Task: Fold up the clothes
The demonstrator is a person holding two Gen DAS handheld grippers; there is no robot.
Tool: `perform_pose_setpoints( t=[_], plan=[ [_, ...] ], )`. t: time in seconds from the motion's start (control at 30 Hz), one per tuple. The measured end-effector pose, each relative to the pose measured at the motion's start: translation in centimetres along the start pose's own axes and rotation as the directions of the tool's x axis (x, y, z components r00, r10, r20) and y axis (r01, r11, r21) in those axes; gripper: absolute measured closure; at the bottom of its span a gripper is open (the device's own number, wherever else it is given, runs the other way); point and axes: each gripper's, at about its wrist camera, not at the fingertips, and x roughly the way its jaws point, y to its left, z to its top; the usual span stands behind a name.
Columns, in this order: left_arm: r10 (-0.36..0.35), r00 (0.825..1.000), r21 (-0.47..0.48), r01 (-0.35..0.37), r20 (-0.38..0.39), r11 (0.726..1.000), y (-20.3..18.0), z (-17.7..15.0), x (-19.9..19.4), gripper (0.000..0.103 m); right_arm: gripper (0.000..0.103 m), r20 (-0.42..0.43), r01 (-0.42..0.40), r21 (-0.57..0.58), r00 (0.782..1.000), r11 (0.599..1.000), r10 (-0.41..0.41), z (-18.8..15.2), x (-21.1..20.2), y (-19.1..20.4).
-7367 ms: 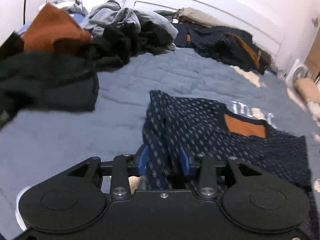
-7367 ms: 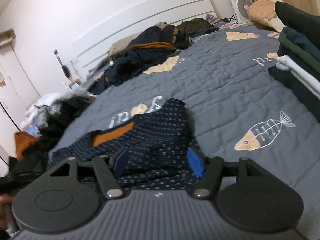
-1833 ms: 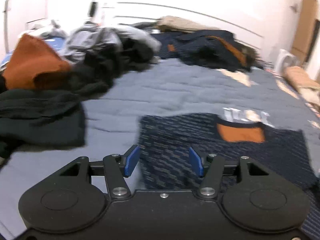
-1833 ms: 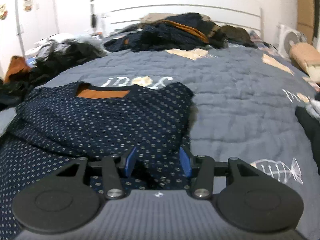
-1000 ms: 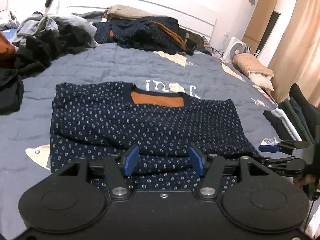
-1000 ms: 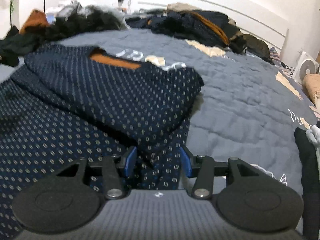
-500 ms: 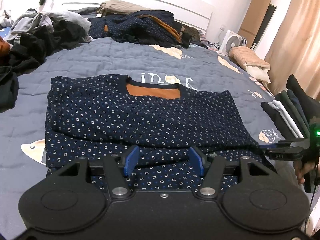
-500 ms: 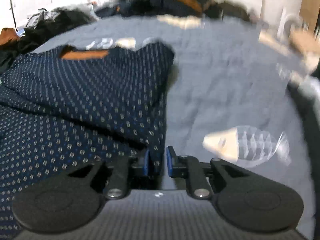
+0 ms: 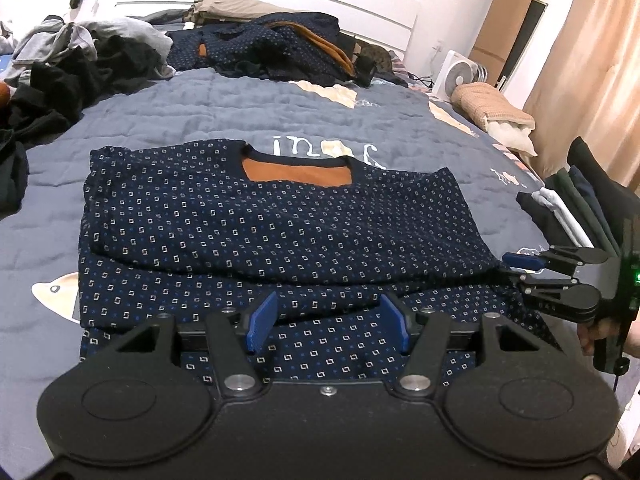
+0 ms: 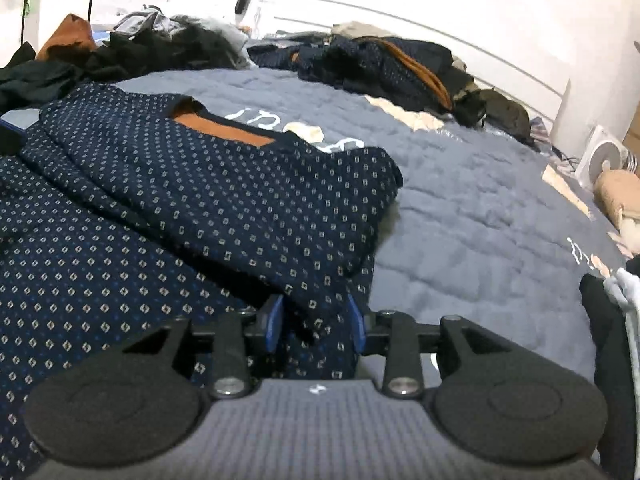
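Note:
A navy dotted sweater (image 9: pixel 280 232) with an orange neck lining lies flat on the bed, its sleeves folded in. My left gripper (image 9: pixel 328 320) hovers open over the bottom hem, with cloth under its pads but not pinched. At the sweater's right side, my right gripper (image 9: pixel 516 270) meets the edge, which puckers toward it. In the right wrist view the sweater (image 10: pixel 200 200) sends a raised fold between the blue pads of the right gripper (image 10: pixel 316 320). Those jaws are opening slightly while still bearing on the fold.
The grey-blue quilt (image 9: pixel 240 108) spreads around the sweater. Loose clothes (image 9: pixel 80 60) pile at the far left, and more navy garments (image 9: pixel 280 44) lie by the headboard. A folded stack (image 9: pixel 572 208) sits at the right edge, a fan (image 9: pixel 460 72) beyond. A hand (image 9: pixel 596 328) holds the right gripper.
The right gripper's jaws narrowed from wide to nearly shut at the sweater's right edge, then widened a little around a fold. The left gripper stayed put and open.

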Motion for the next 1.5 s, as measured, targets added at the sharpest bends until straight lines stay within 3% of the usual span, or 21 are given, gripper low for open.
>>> perform_pose_setpoints(
  t=[0.03, 0.13, 0.23, 0.33, 0.43, 0.57, 0.73, 0.87, 0.93, 1.07, 1.27, 1.5],
  plan=[
    [0.000, 1.000, -0.001, 0.000, 0.000, 1.000, 0.0, 0.0, 0.0, 0.046, 0.090, 0.003, 0.005, 0.021, 1.000, 1.000, -0.005, 0.1, 0.0, -0.3],
    [-0.001, 1.000, -0.005, 0.001, 0.000, 1.000, 0.1, 0.1, -0.1, 0.046, 0.094, 0.000, 0.028, 0.054, 1.000, 0.998, -0.028, 0.1, -0.2, -1.2],
    [-0.004, 1.000, -0.006, 0.004, 0.001, 1.000, 0.3, 0.1, -0.1, 0.046, 0.095, -0.021, 0.072, 0.049, 0.997, 0.996, -0.071, 0.0, -0.4, -1.9],
    [-0.006, 1.000, -0.005, 0.006, 0.000, 1.000, 0.4, 0.1, -0.1, 0.046, 0.094, -0.075, 0.039, 0.057, 0.997, 0.998, -0.034, -0.5, 0.1, -2.1],
    [-0.005, 1.000, -0.006, 0.005, -0.005, 1.000, 0.4, 0.2, 0.1, 0.046, 0.090, -0.132, -0.009, -0.020, 0.991, 1.000, 0.006, -0.8, 0.5, -0.8],
    [0.004, 1.000, -0.004, -0.004, -0.003, 1.000, 0.5, 0.3, 0.1, 0.046, 0.086, -0.156, -0.007, -0.006, 0.988, 1.000, 0.006, -0.2, 0.2, -1.2],
    [0.038, 0.999, -0.033, -0.037, 0.026, 0.999, 2.3, 1.1, -0.3, 0.046, 0.067, -0.059, -0.001, 0.198, 0.998, 0.980, 0.013, 0.9, -1.4, -3.9],
    [0.100, 0.994, -0.146, -0.092, 0.046, 0.985, 5.5, 1.6, -0.4, 0.046, 0.062, 0.003, -0.003, 0.324, 1.000, 0.946, 0.002, 1.1, -1.8, -5.5],
    [0.088, 0.996, -0.226, -0.079, 0.032, 0.971, 7.3, 1.7, -0.2, 0.047, 0.061, 0.008, 0.006, 0.354, 1.000, 0.935, -0.010, 1.0, -1.6, -5.8],
    [0.077, 0.997, -0.345, -0.065, 0.021, 0.936, 10.0, 1.6, 0.5, 0.048, 0.061, 0.038, -0.011, 0.380, 0.999, 0.925, -0.004, 1.2, -1.5, -5.7],
    [0.071, 0.997, -0.415, -0.054, 0.026, 0.908, 11.8, 1.5, 1.2, 0.048, 0.059, 0.084, -0.047, 0.442, 0.996, 0.896, 0.011, 2.5, -0.5, -6.6],
    [0.060, 0.998, -0.429, -0.052, 0.006, 0.902, 12.6, 1.2, 2.4, 0.047, 0.055, 0.051, -0.023, 0.408, 0.999, 0.913, 0.002, 5.4, 3.2, -7.6]
  ],
)
